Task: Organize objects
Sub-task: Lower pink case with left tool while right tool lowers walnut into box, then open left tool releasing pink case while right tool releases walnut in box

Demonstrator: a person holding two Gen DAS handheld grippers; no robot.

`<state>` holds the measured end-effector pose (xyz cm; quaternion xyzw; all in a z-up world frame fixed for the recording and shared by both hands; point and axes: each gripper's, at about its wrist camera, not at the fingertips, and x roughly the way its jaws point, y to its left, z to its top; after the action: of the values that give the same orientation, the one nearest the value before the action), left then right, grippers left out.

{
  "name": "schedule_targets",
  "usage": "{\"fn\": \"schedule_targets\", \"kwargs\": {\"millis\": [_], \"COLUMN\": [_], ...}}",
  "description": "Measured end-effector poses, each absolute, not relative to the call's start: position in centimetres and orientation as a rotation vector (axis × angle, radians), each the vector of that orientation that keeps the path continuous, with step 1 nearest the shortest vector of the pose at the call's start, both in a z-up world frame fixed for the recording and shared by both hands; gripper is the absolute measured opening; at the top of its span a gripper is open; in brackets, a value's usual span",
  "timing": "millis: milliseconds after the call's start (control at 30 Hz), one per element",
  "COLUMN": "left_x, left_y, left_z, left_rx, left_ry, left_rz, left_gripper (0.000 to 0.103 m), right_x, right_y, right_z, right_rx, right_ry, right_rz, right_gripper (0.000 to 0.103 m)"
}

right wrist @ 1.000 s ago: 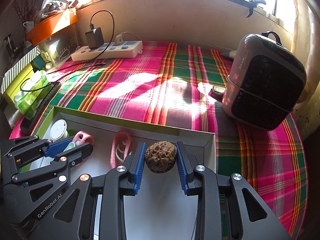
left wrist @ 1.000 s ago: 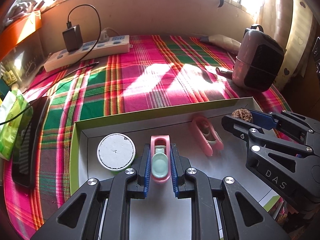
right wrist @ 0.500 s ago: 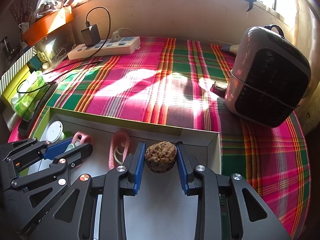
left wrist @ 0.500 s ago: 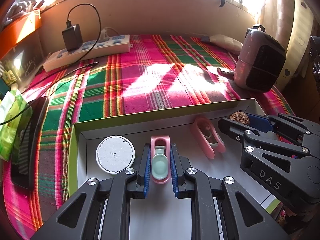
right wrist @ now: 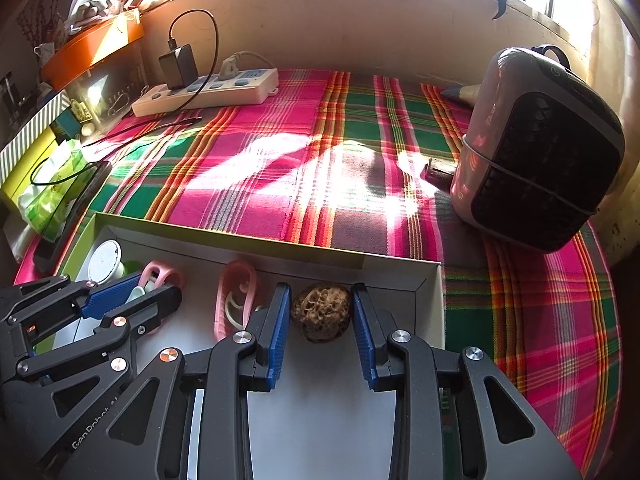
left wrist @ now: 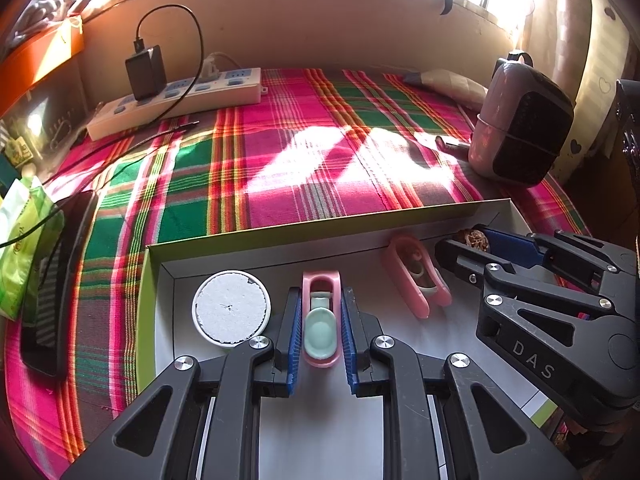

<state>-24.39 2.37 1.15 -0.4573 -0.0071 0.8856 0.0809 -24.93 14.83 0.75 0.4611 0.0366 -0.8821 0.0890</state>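
Note:
A shallow white box with a green rim (left wrist: 320,232) lies on the plaid cloth. My left gripper (left wrist: 320,312) is shut on a pink holder with a mint insert (left wrist: 321,320), low inside the box beside a white round lid (left wrist: 231,307). My right gripper (right wrist: 322,312) straddles a brown walnut (right wrist: 321,312) in the box's far right corner. Small gaps show between its blue pads (right wrist: 280,320) and the nut. A second pink holder (left wrist: 416,276) lies between the grippers; it also shows in the right wrist view (right wrist: 234,300).
A pink and black heater (right wrist: 536,152) stands on the cloth at the right. A white power strip (left wrist: 176,100) with a black charger lies at the back. A dark phone (left wrist: 52,280) and a green tissue pack (left wrist: 24,240) lie at the left.
Both grippers have sunk lower into the box. The right jaws have widened a little around the walnut, which now rests in the box's corner.

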Motion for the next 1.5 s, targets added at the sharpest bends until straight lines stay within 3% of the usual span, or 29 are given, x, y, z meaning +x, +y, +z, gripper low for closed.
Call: {"fn": "schedule_targets", "kwargs": {"millis": [467, 600, 1500], "left_x": [-24.2, -24.2, -20.4], "left_y": [2.6, 2.5, 2.1], "left_z": [1.2, 1.2, 3.4], "left_rx": [-1.370, -1.375, -1.311], "left_ry": [-0.021, -0.028, -0.038], "left_rz": [2.643, 2.648, 2.679], "left_gripper": [0.024, 0.027, 0.029], "right_x": [-24.9, -24.9, -21.2], "right_y": [14.8, 14.9, 15.4], "right_z": [0.6, 0.7, 2.5], "right_rx": [1.374, 1.365, 1.308], "right_ry": [0.111, 0.102, 0.056], "right_rz": [-2.627, -2.629, -2.680], "right_gripper": [0.032, 0.042, 0.042]}}
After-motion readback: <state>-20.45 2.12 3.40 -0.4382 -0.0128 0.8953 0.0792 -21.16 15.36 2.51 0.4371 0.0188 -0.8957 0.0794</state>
